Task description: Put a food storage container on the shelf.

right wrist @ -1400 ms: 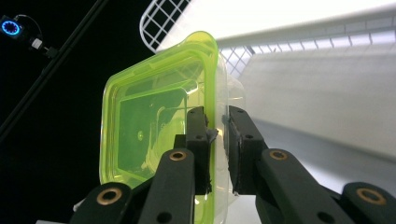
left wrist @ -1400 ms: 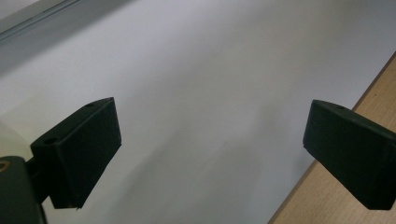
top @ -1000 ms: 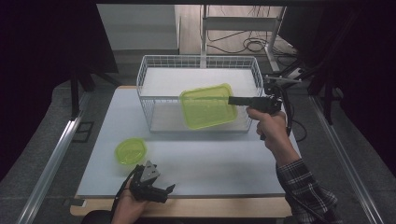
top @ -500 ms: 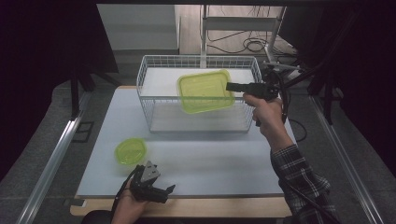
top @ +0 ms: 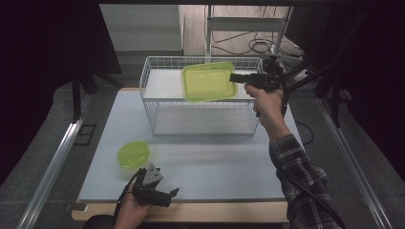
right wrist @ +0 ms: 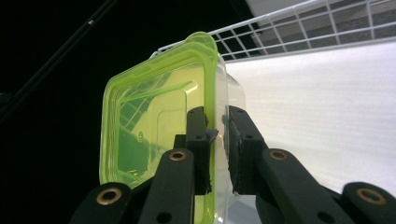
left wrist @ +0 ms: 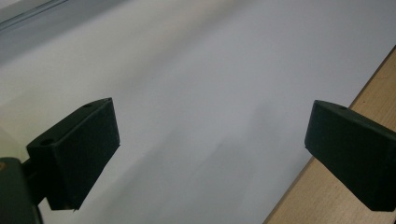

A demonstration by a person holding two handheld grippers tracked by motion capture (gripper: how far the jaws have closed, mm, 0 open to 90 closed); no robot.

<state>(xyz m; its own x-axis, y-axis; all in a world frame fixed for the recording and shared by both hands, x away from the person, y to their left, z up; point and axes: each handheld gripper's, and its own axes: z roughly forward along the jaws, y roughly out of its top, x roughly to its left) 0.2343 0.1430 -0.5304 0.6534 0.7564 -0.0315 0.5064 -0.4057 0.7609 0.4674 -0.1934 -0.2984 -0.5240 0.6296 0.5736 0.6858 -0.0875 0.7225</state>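
I've got the lidded container (top: 208, 81) up in the air over the wire basket (top: 154, 109), pinched by its near edge in my right hand-held gripper (top: 234, 78), jaws closed down on the rim where the yellow-green lid meets the clear tub. From the right gripper view the container (right wrist: 159, 135) stands on edge between the jaws, lid face to one side, clear body to the other, with the basket's white floor beyond. It looks empty and light to me, thin plastic, a bit springy, so I'd judge the weight is no trouble but the grip is: smooth rim, only a narrow bite, and the whole box cantilevered out from the jaws, so it could swivel or slip if I jerk it. The rim is the right place to hold, since it's the stiffest part; squeezing the tub wall would just flex it. My left hand-held gripper (top: 152, 190) sits low at the near edge of the worktop (top: 229, 162), jaws wide apart with nothing between them, pale surface and the wooden border showing through the gap. A small round green lid (top: 133, 154) lies on the worktop just beyond it, untouched.
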